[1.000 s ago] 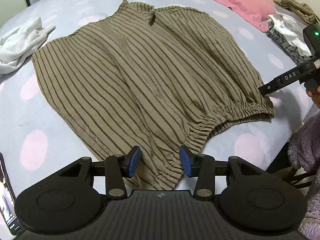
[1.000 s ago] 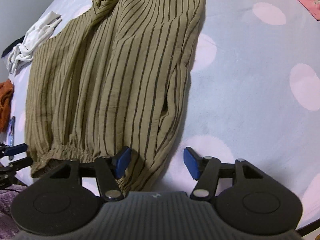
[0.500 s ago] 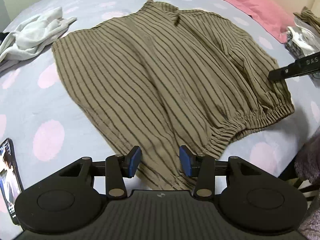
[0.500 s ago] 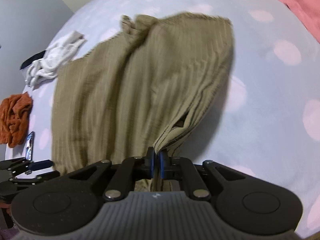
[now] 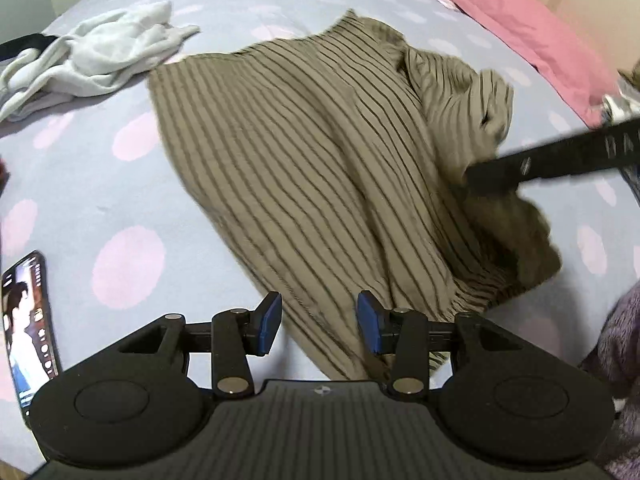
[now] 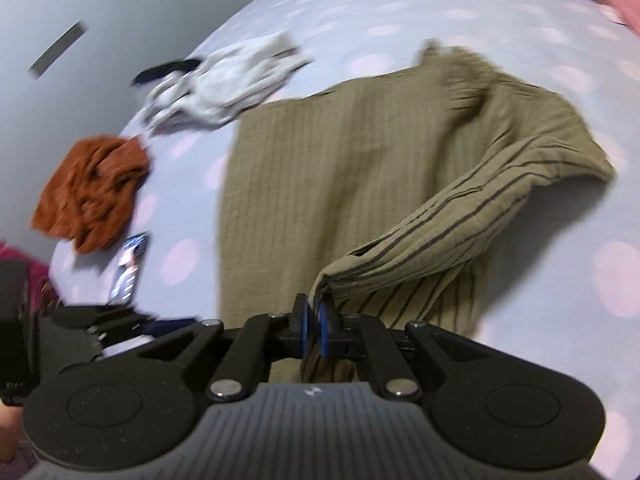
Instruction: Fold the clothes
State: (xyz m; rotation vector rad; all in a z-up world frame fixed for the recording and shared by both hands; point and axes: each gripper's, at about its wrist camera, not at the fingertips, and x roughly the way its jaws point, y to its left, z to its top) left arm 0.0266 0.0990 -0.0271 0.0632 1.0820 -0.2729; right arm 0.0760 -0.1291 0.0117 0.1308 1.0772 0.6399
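An olive top with dark stripes [image 5: 304,152] lies spread on the bed. My right gripper [image 6: 313,330] is shut on its side edge and holds that edge up off the sheet, so a fold of cloth [image 6: 460,216] hangs across the body. In the left wrist view the right gripper [image 5: 476,176] comes in from the right, buried in the raised cloth. My left gripper [image 5: 319,322] hovers over the near hem. Its jaws are closing, the hem lies under the gap, and the pads do not press on it.
The bed has a lilac sheet with pink dots [image 5: 120,200]. A white garment [image 5: 92,60] lies at the far left, with an orange cloth [image 6: 88,192] beside it. A lit phone [image 5: 28,328] rests near the left edge. A pink pillow [image 5: 520,28] is at the back right.
The right gripper shut on the top's side edge, lifted it and carried it inward over the body. The left gripper drifted along the hem, and its jaws narrowed slightly.
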